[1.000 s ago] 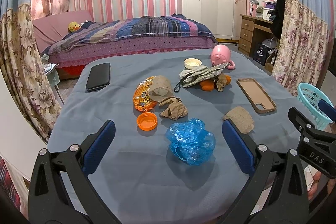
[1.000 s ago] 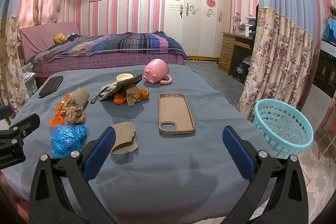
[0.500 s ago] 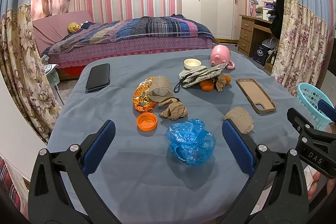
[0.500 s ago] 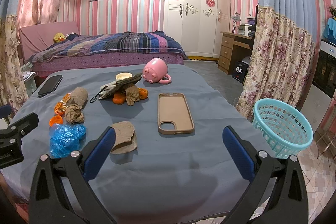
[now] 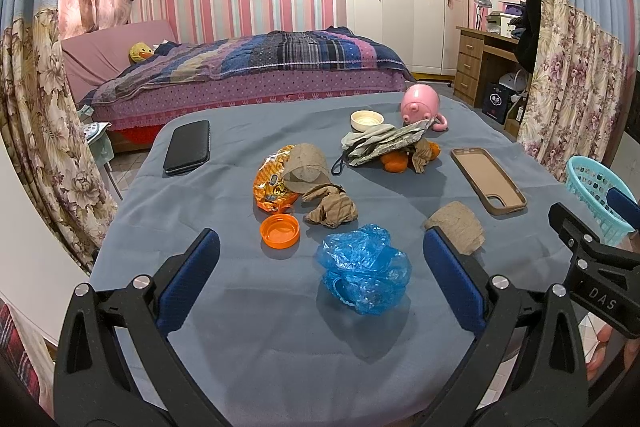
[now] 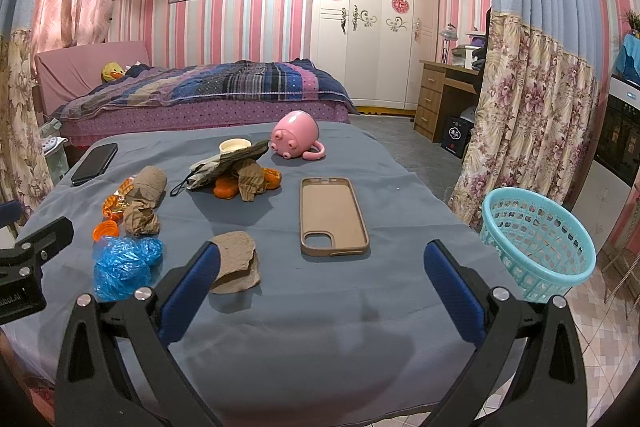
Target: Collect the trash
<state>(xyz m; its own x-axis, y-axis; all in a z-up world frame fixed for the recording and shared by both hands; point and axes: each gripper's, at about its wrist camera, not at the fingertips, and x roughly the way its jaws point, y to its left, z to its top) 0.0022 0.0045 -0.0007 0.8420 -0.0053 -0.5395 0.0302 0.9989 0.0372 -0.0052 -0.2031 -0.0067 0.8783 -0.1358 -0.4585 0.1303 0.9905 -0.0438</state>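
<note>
Trash lies on a grey-blue table (image 5: 240, 327): a crumpled blue plastic bag (image 5: 364, 273), an orange cap (image 5: 279, 231), crumpled brown paper (image 5: 330, 207), an orange snack wrapper (image 5: 272, 185) under a brown paper piece, and a flat brown scrap (image 5: 458, 226). My left gripper (image 5: 320, 275) is open and empty, with the blue bag between its fingers' line of sight. My right gripper (image 6: 320, 283) is open and empty, its left finger beside the brown scrap (image 6: 236, 261). The blue bag also shows in the right wrist view (image 6: 122, 265). A teal basket (image 6: 536, 241) stands off the table's right edge.
A tan phone case (image 6: 334, 215), black phone (image 5: 188, 146), pink pig mug (image 6: 295, 139), small white dish (image 5: 366, 119) and a grey foil packet over orange peels (image 5: 386, 147) also lie on the table. Bed, wardrobe and curtains stand behind.
</note>
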